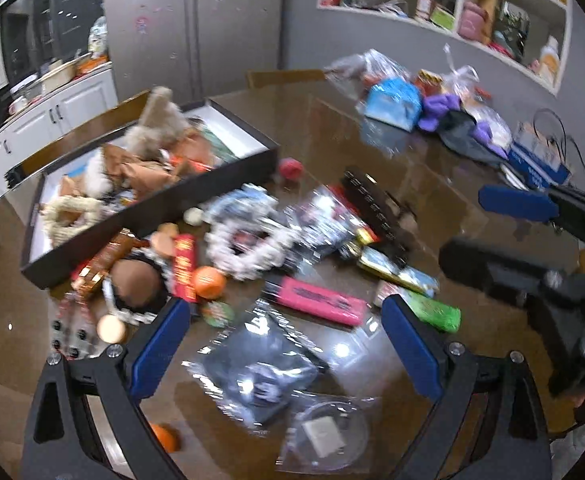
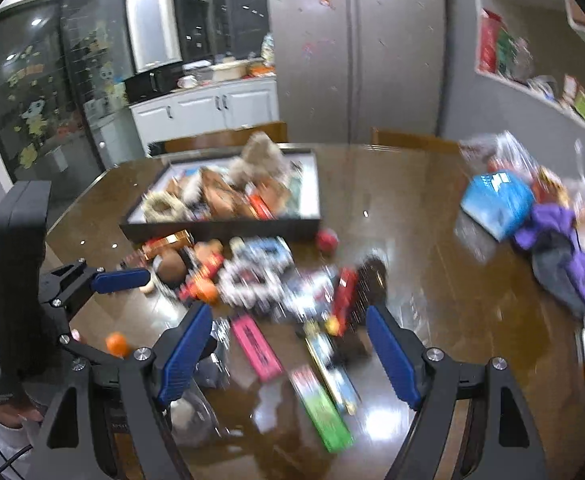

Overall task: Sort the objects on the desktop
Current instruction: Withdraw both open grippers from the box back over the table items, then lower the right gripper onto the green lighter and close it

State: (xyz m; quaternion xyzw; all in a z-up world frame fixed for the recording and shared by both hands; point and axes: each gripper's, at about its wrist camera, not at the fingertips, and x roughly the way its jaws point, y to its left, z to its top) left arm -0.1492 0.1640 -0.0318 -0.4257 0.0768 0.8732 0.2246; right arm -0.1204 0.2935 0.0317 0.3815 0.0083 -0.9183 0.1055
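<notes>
1. At left we see a dark tray (image 1: 196, 204), full of toys.
2. Centre, a pink case (image 1: 319, 300) lies long axis slanting down-right among clutter.
3. Our left gripper (image 1: 286, 344) and right gripper (image 2: 288, 354) both gape, empty.

A home kitchen-dining room is indicated. A tall refrigerator (image 2: 356, 52), white cabinets (image 2: 208, 110), a microwave (image 2: 152, 80) and a wooden table (image 2: 432, 280) are seen.
</notes>
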